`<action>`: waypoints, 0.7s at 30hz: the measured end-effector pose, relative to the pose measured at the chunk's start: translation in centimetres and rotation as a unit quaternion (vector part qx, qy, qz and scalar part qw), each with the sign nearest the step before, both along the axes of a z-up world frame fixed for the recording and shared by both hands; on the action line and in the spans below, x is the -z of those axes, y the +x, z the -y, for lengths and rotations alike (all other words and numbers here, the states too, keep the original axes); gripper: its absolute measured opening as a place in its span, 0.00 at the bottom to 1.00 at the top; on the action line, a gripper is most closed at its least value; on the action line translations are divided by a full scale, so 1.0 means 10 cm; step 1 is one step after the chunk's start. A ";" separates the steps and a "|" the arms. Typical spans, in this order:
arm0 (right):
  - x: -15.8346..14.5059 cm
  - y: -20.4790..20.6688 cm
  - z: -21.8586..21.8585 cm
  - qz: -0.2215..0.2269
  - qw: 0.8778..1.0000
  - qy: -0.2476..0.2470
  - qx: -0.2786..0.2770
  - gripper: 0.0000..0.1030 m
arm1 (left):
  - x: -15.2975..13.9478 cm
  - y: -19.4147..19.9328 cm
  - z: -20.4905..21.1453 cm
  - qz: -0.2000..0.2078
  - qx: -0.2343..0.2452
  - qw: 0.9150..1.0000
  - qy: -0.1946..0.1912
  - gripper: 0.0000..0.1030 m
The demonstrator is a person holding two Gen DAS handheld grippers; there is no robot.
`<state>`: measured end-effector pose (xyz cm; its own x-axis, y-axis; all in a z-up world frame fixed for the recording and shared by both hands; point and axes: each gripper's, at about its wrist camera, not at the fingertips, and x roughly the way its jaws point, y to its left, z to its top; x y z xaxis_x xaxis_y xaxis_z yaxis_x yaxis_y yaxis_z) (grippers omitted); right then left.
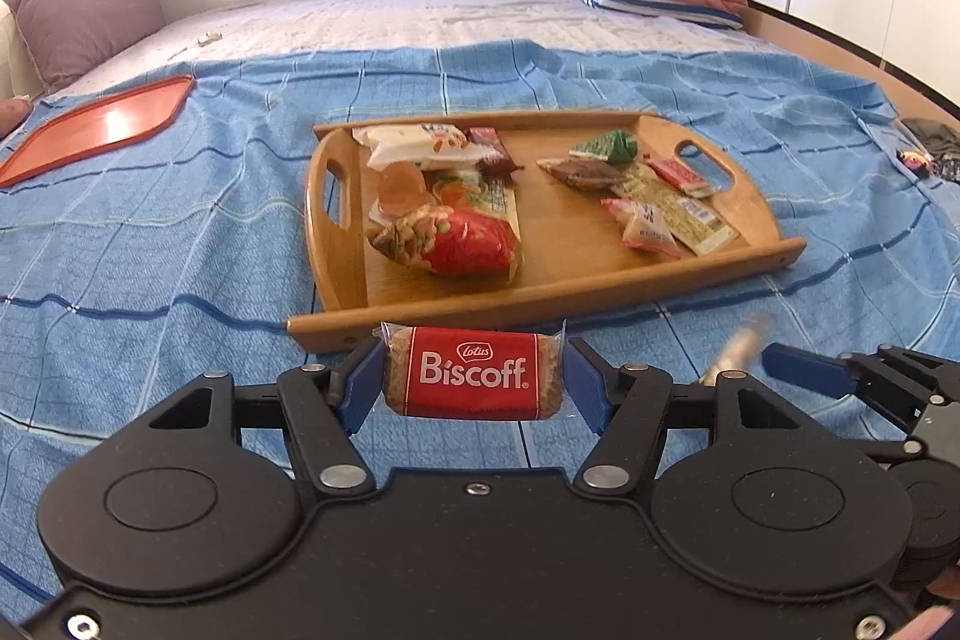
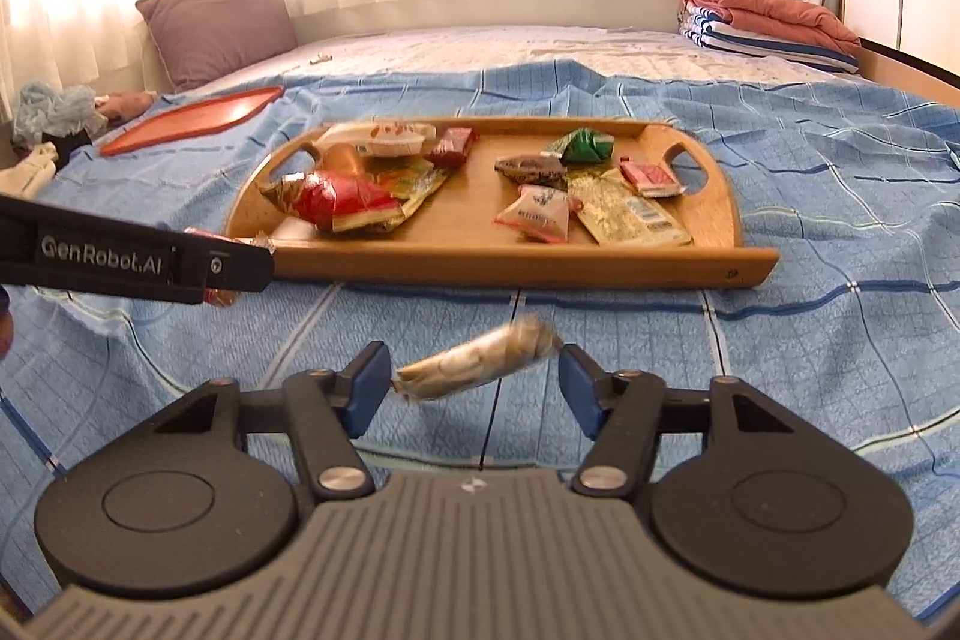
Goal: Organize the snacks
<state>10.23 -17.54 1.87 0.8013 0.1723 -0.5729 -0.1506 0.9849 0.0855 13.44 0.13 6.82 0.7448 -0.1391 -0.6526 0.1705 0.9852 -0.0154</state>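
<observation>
My left gripper (image 1: 474,376) is shut on a red Lotus Biscoff packet (image 1: 474,373), held just in front of the wooden tray (image 1: 540,307). The tray (image 2: 480,265) holds several wrapped snacks in two groups: a red bag (image 1: 468,247) on the left, a pale pouch (image 1: 648,232) and a green packet (image 1: 606,145) on the right. My right gripper (image 2: 474,376) has a beige wrapped snack (image 2: 480,358) between its blue pads, tilted and blurred; the pads sit at its two ends. That snack also shows in the left wrist view (image 1: 738,346).
The tray sits on a blue checked blanket (image 1: 150,220) spread over a bed. A red flat tray (image 1: 96,130) lies at the far left. A purple pillow (image 2: 222,22) and folded blankets (image 2: 774,19) are at the head of the bed. Clothes (image 2: 48,118) lie at the left edge.
</observation>
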 end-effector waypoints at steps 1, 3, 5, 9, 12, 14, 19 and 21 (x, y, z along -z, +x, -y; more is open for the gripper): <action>-0.03 0.02 0.01 0.000 1.000 0.001 0.000 0.46 | -0.02 0.01 -0.01 0.002 -0.001 1.000 -0.001 0.60; -0.08 0.05 0.03 0.004 1.000 0.004 0.004 0.46 | -0.04 0.01 -0.01 0.007 -0.003 1.000 -0.004 0.60; -0.11 0.08 0.05 0.007 1.000 0.000 0.007 0.46 | -0.06 0.02 -0.02 0.010 -0.006 1.000 -0.005 0.60; -0.09 0.10 0.07 -0.001 1.000 -0.004 -0.002 0.68 | -0.05 0.00 -0.04 0.011 -0.007 1.000 -0.005 0.60; -0.02 0.12 0.01 -0.010 0.999 -0.031 -0.025 0.72 | -0.02 0.00 -0.06 0.005 -0.009 1.000 -0.002 0.60; 0.04 0.17 -0.05 -0.007 0.996 -0.067 -0.058 0.75 | -0.01 0.00 -0.06 0.003 -0.009 1.000 0.000 0.60; 0.10 0.38 -0.01 0.008 0.986 -0.111 -0.128 0.88 | 0.00 -0.03 -0.07 0.011 -0.007 1.000 0.011 0.60; 0.12 0.49 0.02 -0.005 0.984 -0.110 -0.138 0.88 | 0.01 -0.04 -0.07 0.014 -0.007 1.000 0.014 0.60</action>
<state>15.14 -17.72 0.64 0.7353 0.2537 -0.6284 -0.4154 0.9014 -0.1221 13.07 0.80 6.68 0.7642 -0.1100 -0.6356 0.1568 0.9875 0.0176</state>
